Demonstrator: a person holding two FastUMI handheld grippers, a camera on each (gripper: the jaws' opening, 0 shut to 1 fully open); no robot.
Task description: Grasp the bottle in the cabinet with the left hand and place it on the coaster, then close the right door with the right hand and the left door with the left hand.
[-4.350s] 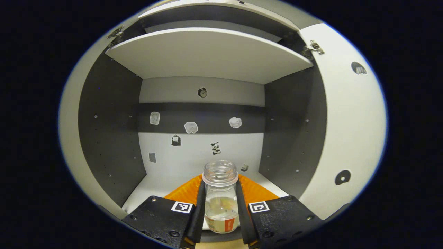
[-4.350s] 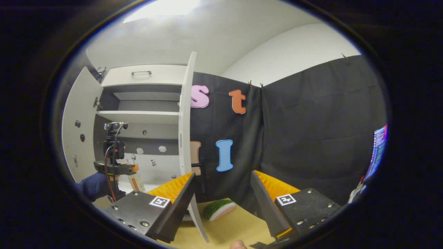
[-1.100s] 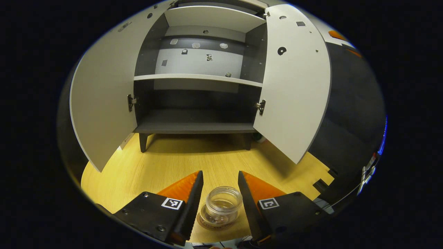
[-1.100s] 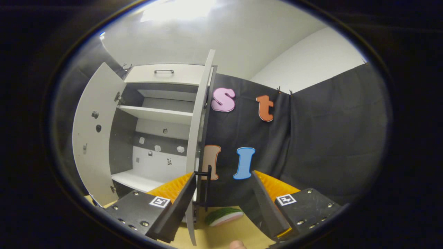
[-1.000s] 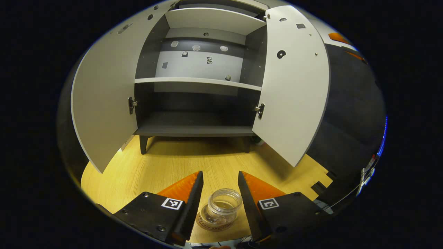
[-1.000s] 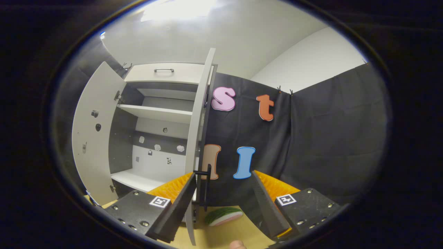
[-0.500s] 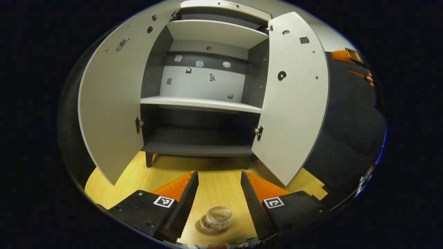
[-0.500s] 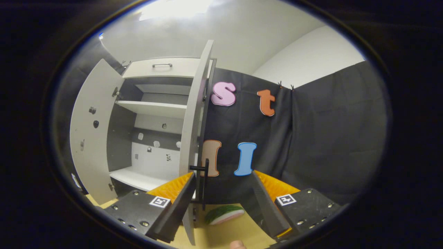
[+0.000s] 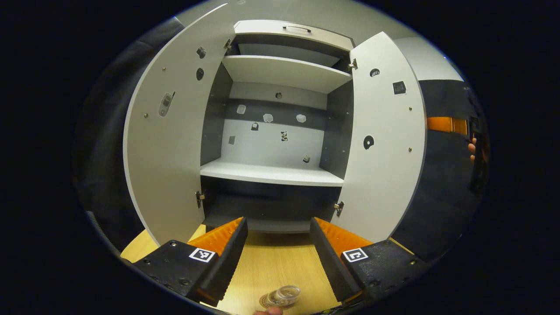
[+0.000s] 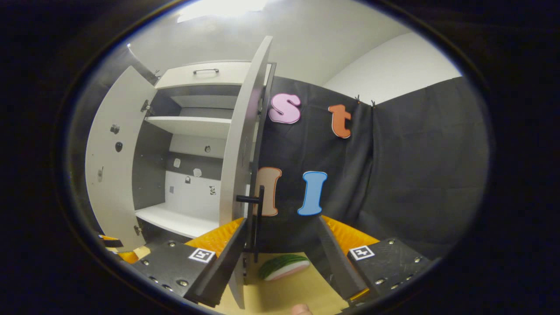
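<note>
A clear glass bottle (image 9: pixel 285 294) stands on a round coaster (image 9: pixel 265 301) on the wooden table (image 9: pixel 271 262), at the bottom edge of the left gripper view. My left gripper (image 9: pixel 278 221) is open above and behind it, apart from it, facing the open cabinet. Both doors stand open: the left door (image 9: pixel 168 144) and the right door (image 9: pixel 387 144). In the right gripper view my right gripper (image 10: pixel 282 218) is open, close to the right door's edge (image 10: pixel 238 144). That door's black handle (image 10: pixel 259 218) stands just past the tip of its left finger (image 10: pixel 227 253).
The white middle shelf (image 9: pixel 271 173) is bare. A watermelon slice (image 10: pixel 284 267) lies on the table behind the right door. A hand with the other gripper (image 9: pixel 474 146) shows at the far right. Black cloth walls close the booth at the back and right.
My left gripper let go of the bottle on the coaster, then rose and tilted up toward the cabinet. My right gripper moved closer to the right door's handle.
</note>
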